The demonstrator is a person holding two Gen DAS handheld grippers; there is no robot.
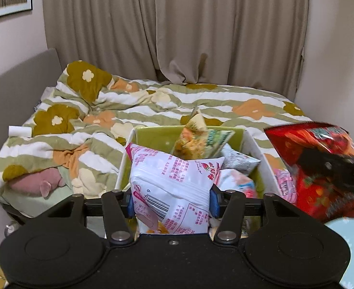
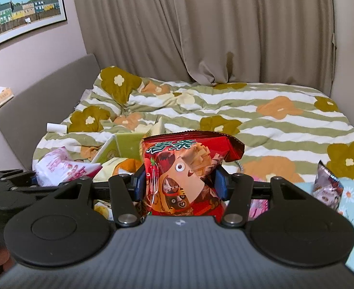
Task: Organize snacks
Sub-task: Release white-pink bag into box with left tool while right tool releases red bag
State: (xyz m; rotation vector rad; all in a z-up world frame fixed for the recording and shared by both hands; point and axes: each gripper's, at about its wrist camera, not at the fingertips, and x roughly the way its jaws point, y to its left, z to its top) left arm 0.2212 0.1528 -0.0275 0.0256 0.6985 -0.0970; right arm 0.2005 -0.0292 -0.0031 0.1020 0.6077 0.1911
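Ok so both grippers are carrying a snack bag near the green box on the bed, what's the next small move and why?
Probably lower the white and pink plastic snack bag in the left gripper into the green box with white walls and let go. The bag already sits over the box opening between the pads, while the red foil chip bag in the right gripper is off to the side, so it can follow.

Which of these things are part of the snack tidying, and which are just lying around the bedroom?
Part of the job:
- white-and-pink snack bag in the left gripper
- red snack bag in the right gripper
- green box holding packets
- small packet on the bed

Just lying about:
- flowered duvet
- pink plush toy
- framed picture
- curtains
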